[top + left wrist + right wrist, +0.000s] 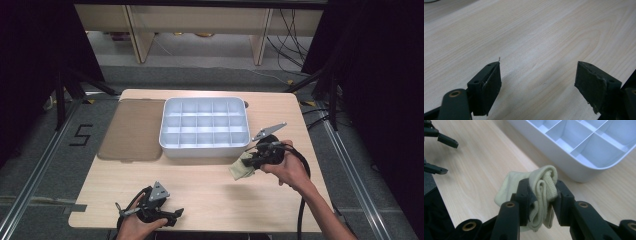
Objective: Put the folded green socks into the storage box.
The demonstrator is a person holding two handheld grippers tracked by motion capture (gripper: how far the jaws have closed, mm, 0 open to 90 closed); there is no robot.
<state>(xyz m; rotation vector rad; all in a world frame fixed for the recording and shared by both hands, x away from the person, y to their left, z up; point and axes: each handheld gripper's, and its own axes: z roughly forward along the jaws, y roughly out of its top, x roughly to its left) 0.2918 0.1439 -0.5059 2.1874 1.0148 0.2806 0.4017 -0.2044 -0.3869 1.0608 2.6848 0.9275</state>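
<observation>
Folded sock (pixel 541 195), pale yellow-green knit with a ribbed band along its folded edge, pinched between the two black pads of the right gripper (pixel 541 201); the jaws stand narrowly apart, pressed on the cloth from both sides, and the bundle's lower end drops out of sight behind them. In the high view the sock (pixel 241 167) hangs just above the table (pixel 210 192), near the front right corner of the tray (pixel 205 127), apart from its wall. The tray is white moulded plastic with rounded corners, divided by thin walls into a grid of shallow rectangular compartments; in the right gripper view its far side is cut off by the frame edge. Beside it on the left lies a flat brown lid (pixel 132 130), translucent, with rounded corners. The table is pale wood-grain laminate. The left gripper (pixel 537 85), held low near the table's front edge, has its jaws spread wide with nothing between them; its pad edges look worn and frayed.
</observation>
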